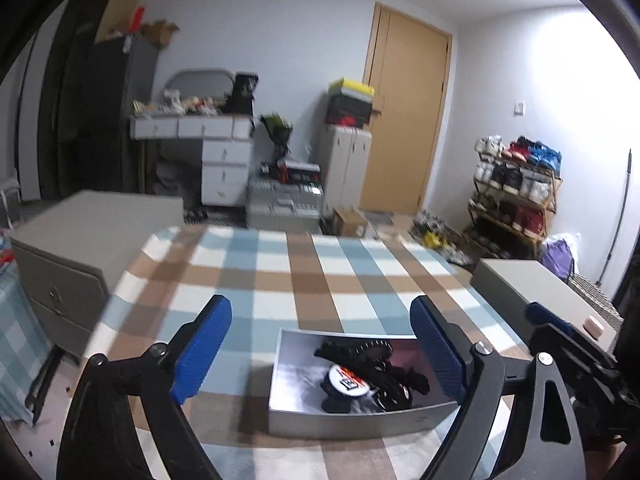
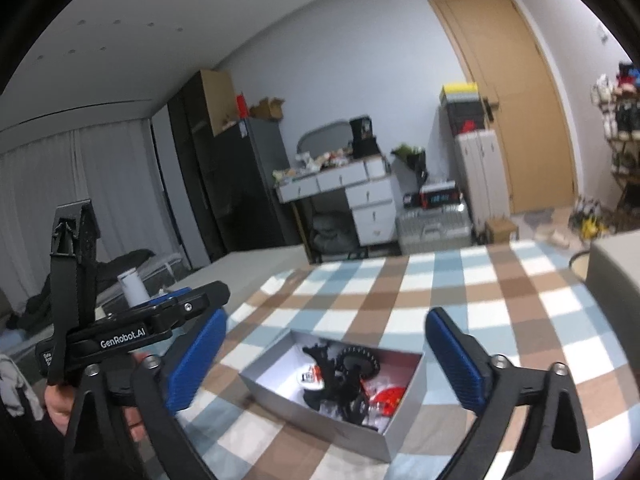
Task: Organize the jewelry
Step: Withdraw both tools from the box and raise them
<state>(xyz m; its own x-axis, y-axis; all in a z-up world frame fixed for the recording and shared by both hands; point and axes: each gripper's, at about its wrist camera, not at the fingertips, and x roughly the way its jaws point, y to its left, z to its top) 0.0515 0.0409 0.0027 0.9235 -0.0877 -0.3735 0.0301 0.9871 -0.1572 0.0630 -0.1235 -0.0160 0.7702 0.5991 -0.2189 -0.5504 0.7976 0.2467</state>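
Here, one tray (image 1: pixel 344 426), two wide-spread grippers (image 1: pixel 320 350).

The checked cloth (image 1: pixel 320 272) covering the table is looking soft and matt, while the open box (image 1: pixel 352 420) lying on it is showing smooth, faintly sheeny silver-grey card walls. Inside it, the black jewelry (image 1: pixel 360 354) is reading as dull, toothed plastic beside a glossy round badge (image 1: pixel 347 380). The left gripper (image 1: pixel 320 354) and right gripper (image 2: pixel 326 362) are wearing ribbed blue rubbery pads (image 1: pixel 204 348) on matt black plastic arms with shiny metal screws.
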